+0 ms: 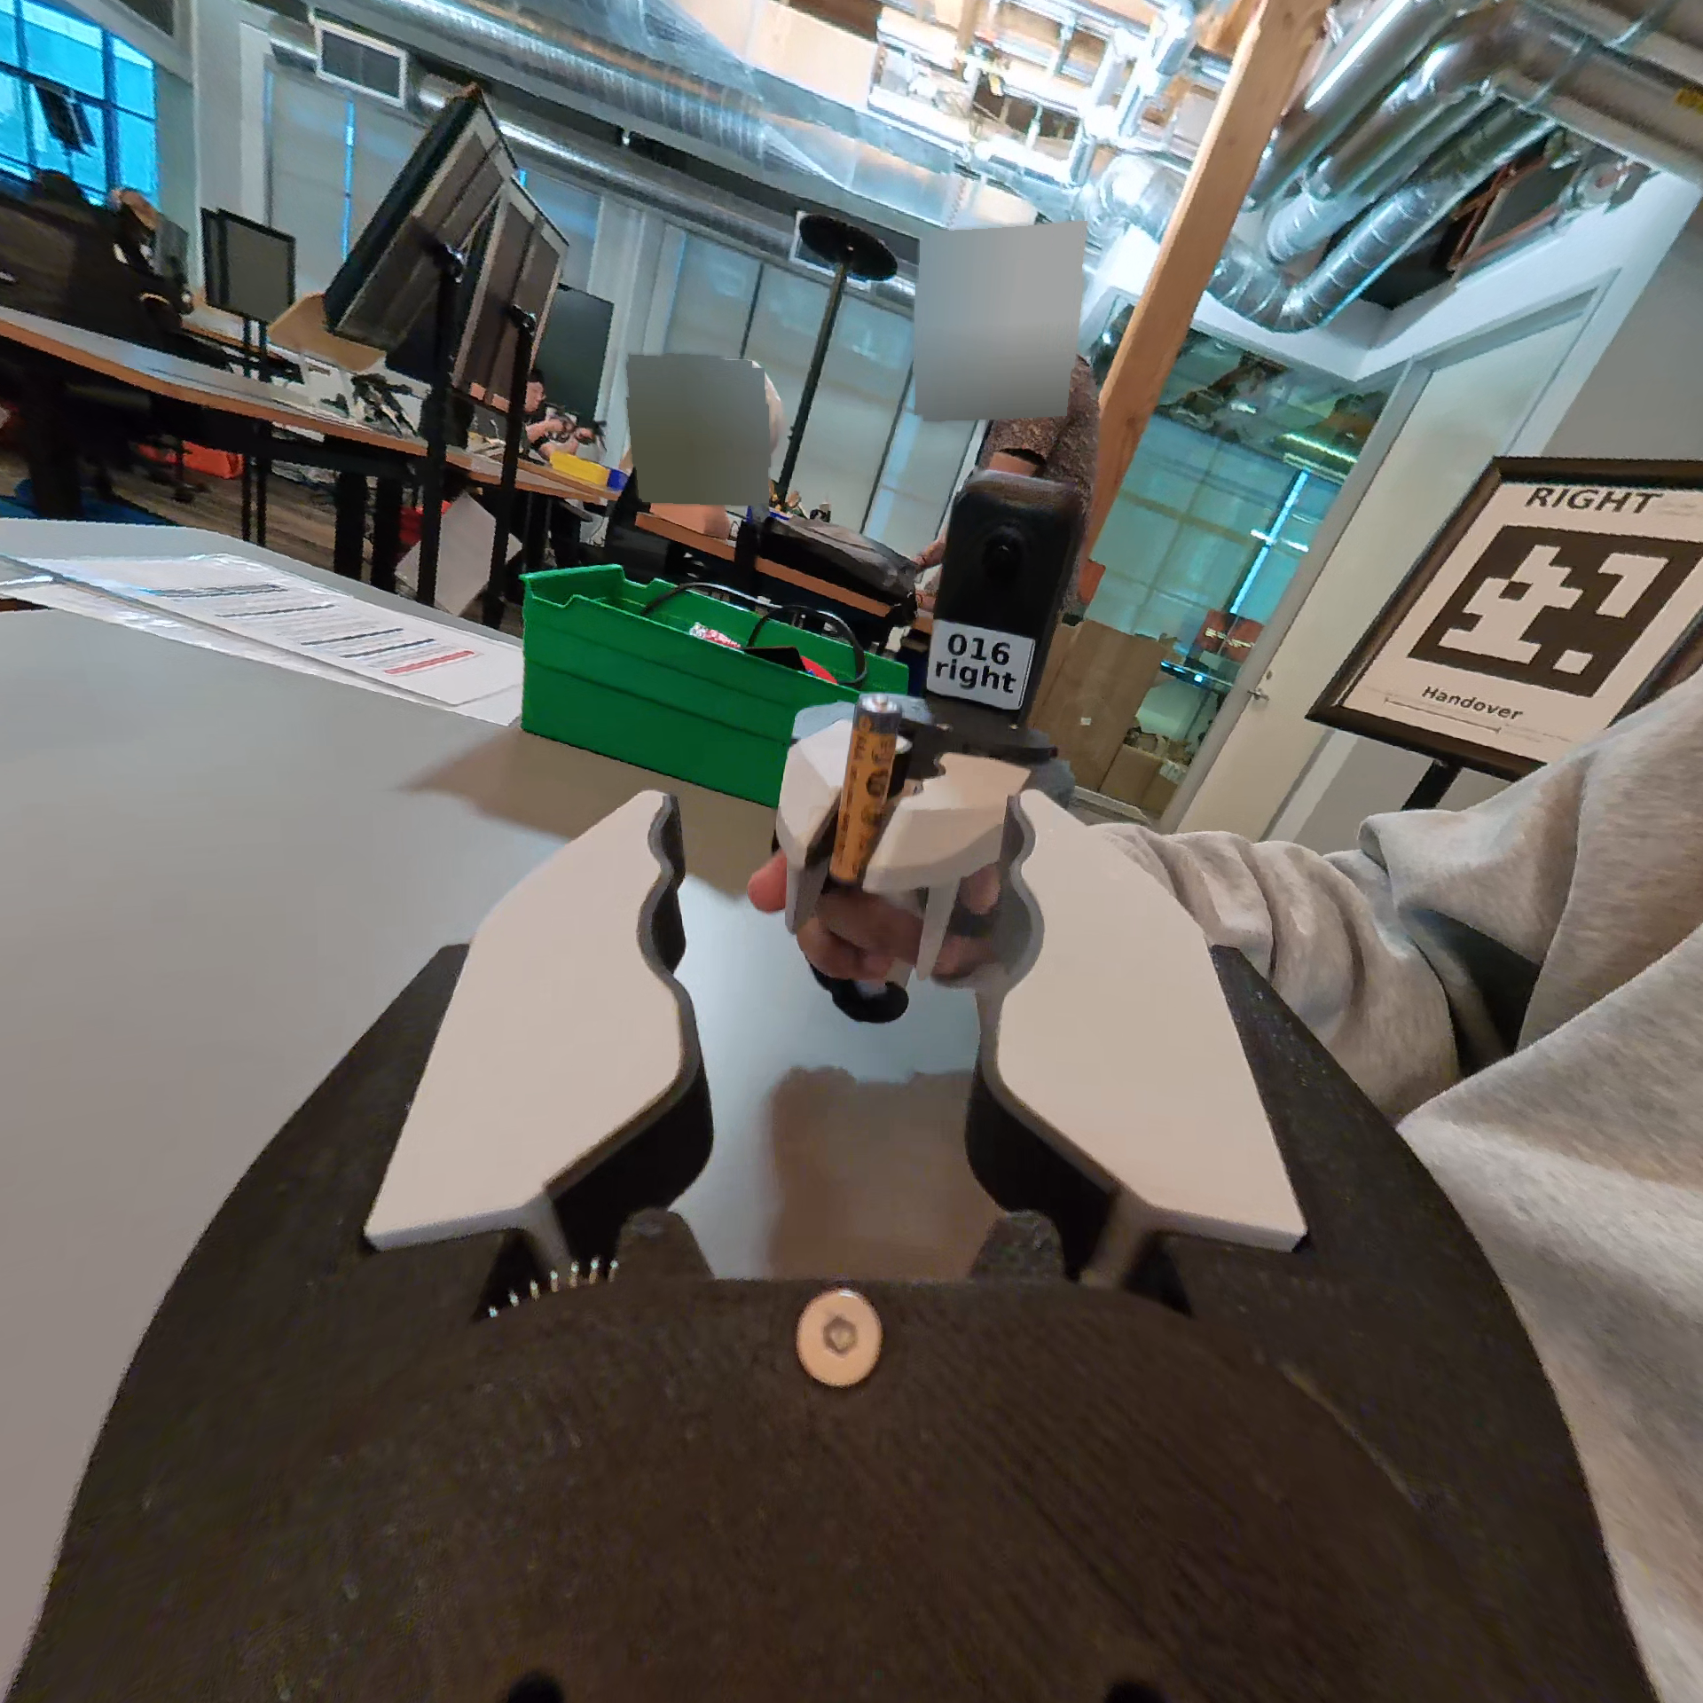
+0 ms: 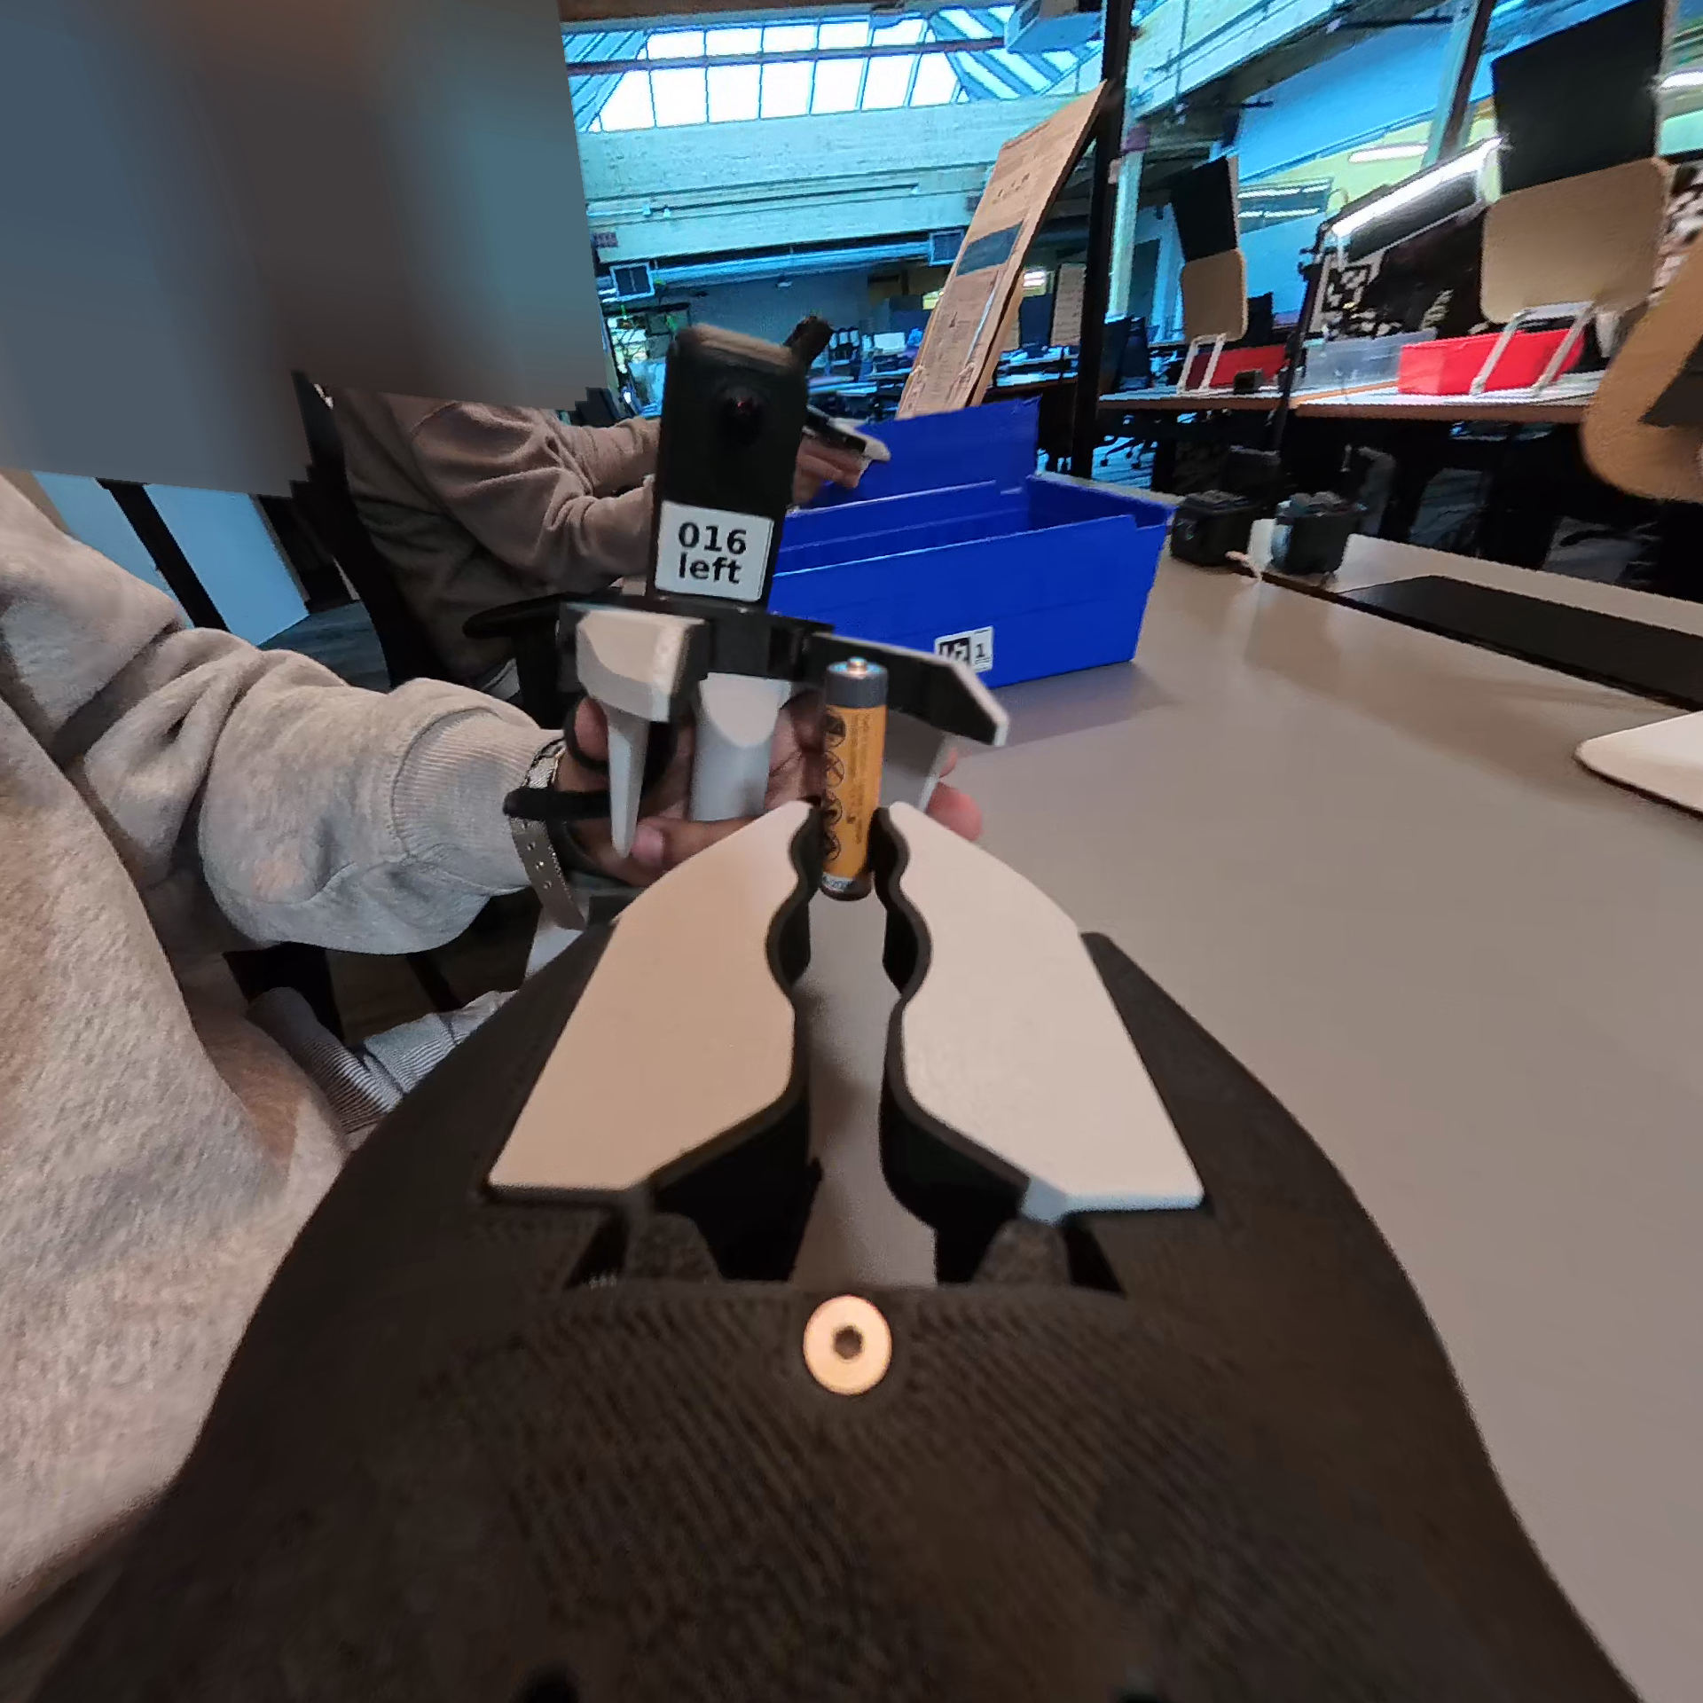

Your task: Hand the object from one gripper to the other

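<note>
1. Battery [image 2: 850,783]: we see a slim cylinder with an orange-and-black wrapper and a bare metal cap at the top. It stands upright in the air above the grey table [image 2: 1336,921], not touching it.
2. Print on the wrapper: small warning symbols and fine lines run down the orange band. We cannot read them, and no brand shows.
3. Right gripper [image 2: 850,820]: its two white fingers [image 2: 995,1014] are drawn close and pinch the lower part of the battery between their tips. The upper part stands free above them.
4. Same grip from the left wrist view: the battery [image 1: 866,792] leans slightly and sits between the white fingertips of the right gripper [image 1: 871,829], which a hand in a grey sleeve [image 1: 1382,968] holds.
5. Left gripper [image 1: 843,829]: its white fingers [image 1: 553,1014] are spread wide with nothing between them. It faces the battery and is near it but apart from it.
6. Labels: each gripper carries a black camera [image 2: 728,415] with a white sticker bearing black print.
7. Surroundings: a green bin [image 1: 663,691] and a framed black-and-white marker sign [image 1: 1548,617] stand behind the right gripper. A blue bin [image 2: 968,571] with a small sticker stands behind the left one. A printed sheet [image 1: 304,627] lies on the table.
</note>
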Demonstrator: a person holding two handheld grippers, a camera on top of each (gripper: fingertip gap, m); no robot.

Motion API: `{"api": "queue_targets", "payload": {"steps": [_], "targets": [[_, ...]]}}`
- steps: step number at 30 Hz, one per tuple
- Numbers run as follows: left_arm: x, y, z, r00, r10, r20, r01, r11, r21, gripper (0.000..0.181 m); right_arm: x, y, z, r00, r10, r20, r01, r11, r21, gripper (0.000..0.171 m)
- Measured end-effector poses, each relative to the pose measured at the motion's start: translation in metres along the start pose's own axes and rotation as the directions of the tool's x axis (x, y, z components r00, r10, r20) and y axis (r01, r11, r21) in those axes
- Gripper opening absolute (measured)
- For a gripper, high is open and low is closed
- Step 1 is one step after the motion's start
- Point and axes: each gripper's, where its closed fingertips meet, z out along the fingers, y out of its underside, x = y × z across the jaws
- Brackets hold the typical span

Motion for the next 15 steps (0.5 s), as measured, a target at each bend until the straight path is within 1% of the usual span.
{"api": "queue_targets", "payload": {"steps": [4, 8, 10, 12, 15], "targets": [[-0.005, 0.005, 0.000, 1.000, -0.012, 0.019, 0.012, 1.000, -0.019, 0.064, 0.014, -0.022, -0.017, 0.998, -0.014, -0.067, 0.016, 0.999, 0.031, 0.011], [-0.006, 0.007, 0.000, 1.000, -0.005, 0.023, 0.006, 0.999, -0.034, 0.062, 0.037, -0.061, -0.054, 0.969, -0.105, -0.224, 0.111, 0.994, 0.015, 0.011], [-0.007, 0.008, 0.000, 1.000, -0.006, 0.025, 0.007, 0.999, -0.036, 0.062, 0.052, -0.084, -0.084, 0.931, -0.160, -0.327, 0.164, 0.986, -0.016, 0.011], [-0.008, 0.009, 0.000, 1.000, -0.013, 0.026, 0.014, 0.999, -0.037, 0.061, 0.071, -0.104, -0.124, 0.873, -0.191, -0.449, 0.182, 0.981, -0.063, 0.011], [-0.008, 0.010, 0.001, 0.999, -0.020, 0.025, 0.021, 0.999, -0.039, 0.060, 0.102, -0.114, -0.196, 0.748, -0.194, -0.635, 0.123, 0.980, -0.155, 0.011]]}}
